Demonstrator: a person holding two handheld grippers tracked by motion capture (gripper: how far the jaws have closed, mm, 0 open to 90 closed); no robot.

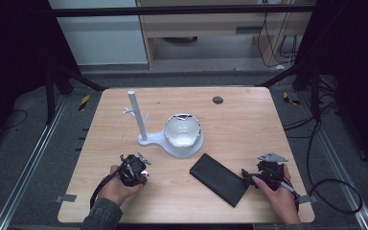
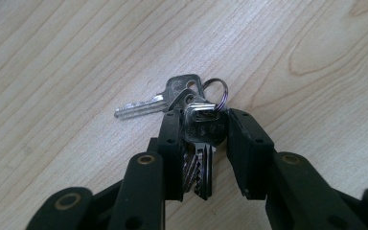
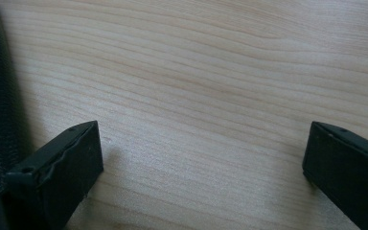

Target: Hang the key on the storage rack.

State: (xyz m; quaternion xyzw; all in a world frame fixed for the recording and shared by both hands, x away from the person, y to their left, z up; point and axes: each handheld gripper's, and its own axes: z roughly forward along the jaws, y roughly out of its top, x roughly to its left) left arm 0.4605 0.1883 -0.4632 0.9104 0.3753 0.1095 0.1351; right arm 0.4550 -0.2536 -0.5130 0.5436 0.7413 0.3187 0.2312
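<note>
While the left gripper (image 2: 199, 136) pinches the bunch of keys (image 2: 191, 115), the right gripper (image 3: 201, 158) waits with its jaws wide apart

Seen from the left gripper view, the jaws press on the head of one key, so the ring (image 2: 215, 91) and a second key splay out flat on the wooden table (image 2: 76, 57); that bite near the ring would likely let the bunch hang free for the white branched stand (image 1: 138, 117) beyond, beside the shiny bowl (image 1: 183, 132). Over bare wood, the right gripper holds nothing, parked just beside the black leather case (image 1: 219, 178), probably to keep clear of the work
</note>
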